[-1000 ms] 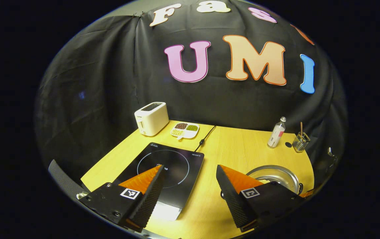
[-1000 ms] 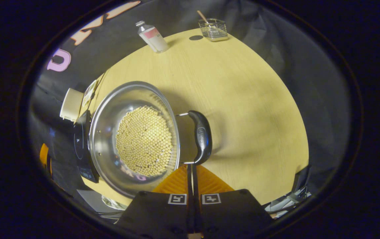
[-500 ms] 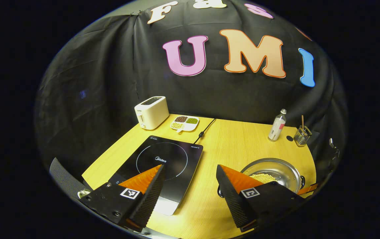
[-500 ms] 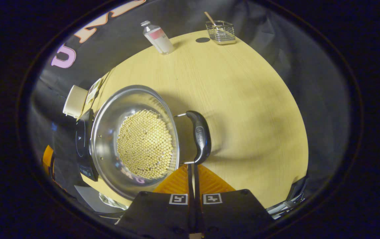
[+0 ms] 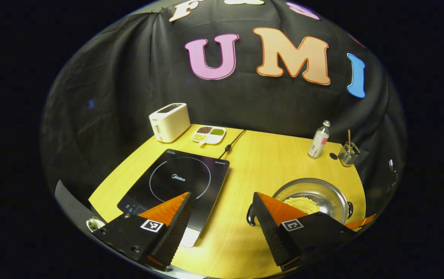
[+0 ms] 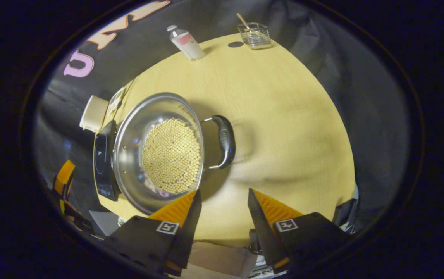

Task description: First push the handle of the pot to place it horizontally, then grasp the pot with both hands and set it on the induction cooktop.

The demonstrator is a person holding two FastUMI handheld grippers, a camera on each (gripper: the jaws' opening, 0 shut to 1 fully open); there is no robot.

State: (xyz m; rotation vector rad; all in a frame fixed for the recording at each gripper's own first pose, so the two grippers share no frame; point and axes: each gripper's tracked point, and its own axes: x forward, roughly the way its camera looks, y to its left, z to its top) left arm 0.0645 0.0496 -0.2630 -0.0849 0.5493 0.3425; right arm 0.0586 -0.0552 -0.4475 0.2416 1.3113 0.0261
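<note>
Steel pot [image 6: 160, 155] sits at eleven o'clock of the right gripper [image 6: 222, 201], jaws spread; left gripper [image 5: 222, 205] likewise spread.

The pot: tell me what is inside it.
The pot holds a heap of small pale round beads or beans, piled toward the side with the black handle. Bare steel wall shows around the heap. The pot's bottom beneath the heap is covered.
</note>
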